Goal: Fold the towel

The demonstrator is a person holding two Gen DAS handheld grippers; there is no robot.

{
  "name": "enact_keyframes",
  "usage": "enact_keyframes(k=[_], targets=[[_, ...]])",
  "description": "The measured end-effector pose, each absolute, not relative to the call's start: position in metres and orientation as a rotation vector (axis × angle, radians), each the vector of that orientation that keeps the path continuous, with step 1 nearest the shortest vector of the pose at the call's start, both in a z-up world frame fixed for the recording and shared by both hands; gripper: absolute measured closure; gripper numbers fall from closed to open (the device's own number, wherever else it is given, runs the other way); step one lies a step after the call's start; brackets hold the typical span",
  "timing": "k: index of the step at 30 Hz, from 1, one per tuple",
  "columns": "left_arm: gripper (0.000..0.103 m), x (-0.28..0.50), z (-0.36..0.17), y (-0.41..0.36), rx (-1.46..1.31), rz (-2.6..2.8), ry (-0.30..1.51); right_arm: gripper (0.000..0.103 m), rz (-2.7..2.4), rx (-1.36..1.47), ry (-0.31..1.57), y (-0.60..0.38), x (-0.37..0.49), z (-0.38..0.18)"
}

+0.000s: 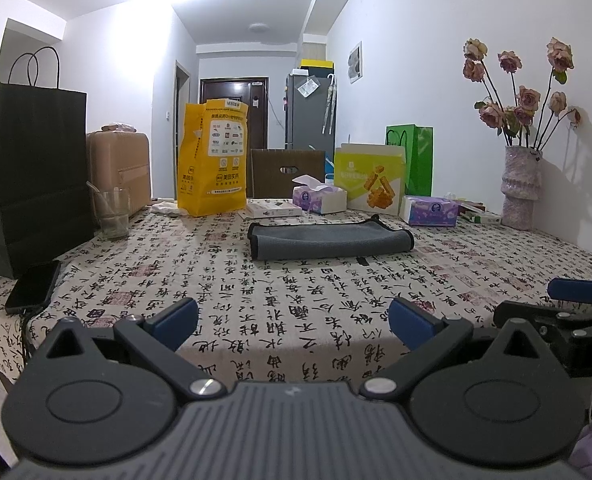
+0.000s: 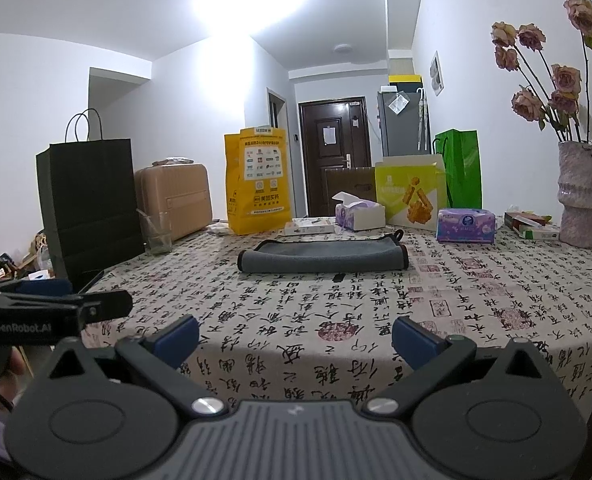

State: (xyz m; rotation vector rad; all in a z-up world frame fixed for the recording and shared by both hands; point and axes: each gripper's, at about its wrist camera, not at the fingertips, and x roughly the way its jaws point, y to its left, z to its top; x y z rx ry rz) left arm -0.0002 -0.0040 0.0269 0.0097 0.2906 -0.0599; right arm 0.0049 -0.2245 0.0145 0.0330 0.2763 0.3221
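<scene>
**Grey towel folded on the table, both grippers clear of it**

The grey towel (image 1: 330,242) lies folded on the patterned table (image 1: 296,300), toward the far side and about midway between the left and right edges. Its black trim shows along the ends, and a small loop sticks up at its far right corner.

The left gripper (image 1: 293,322) hangs over the near edge of the table, its jaws spread wide with nothing between them. The right gripper (image 2: 296,330) sits just beside it at the same edge, jaws likewise spread and empty. Both are well apart from the towel.

Along the far edge stand a yellow bag (image 1: 211,160), a tissue box (image 1: 320,198), a snack box (image 1: 370,180) and a green bag (image 1: 414,160). A vase of flowers (image 1: 522,184) occupies the far right corner. By the left edge are a black paper bag (image 1: 31,176), a drinking glass (image 1: 111,214) and a phone (image 1: 33,286).
</scene>
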Motion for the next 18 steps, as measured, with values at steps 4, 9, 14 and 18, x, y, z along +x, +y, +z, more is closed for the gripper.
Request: enact_keyframes(k=[4, 9, 14, 18], targets=[[0.0, -0.0001, 0.027, -0.0037, 0.009, -0.061, 0.292, 0.0, 0.322, 0.033, 0.276, -0.2244, 0.0048, 0.0145], [0.0, 0.0, 0.027, -0.0037, 0.01, -0.061, 0.291, 0.0, 0.322, 0.033, 0.28, -0.2233, 0.0049, 0.0125], [0.0, 0.0, 0.027, -0.0038, 0.009, -0.061, 0.292, 0.0, 0.323, 0.033, 0.283, -0.222, 0.0049, 0.011], [0.0, 0.0004, 0.027, -0.0041, 0.009, -0.061, 0.292, 0.0, 0.325, 0.034, 0.29, -0.2213, 0.0052, 0.0096]])
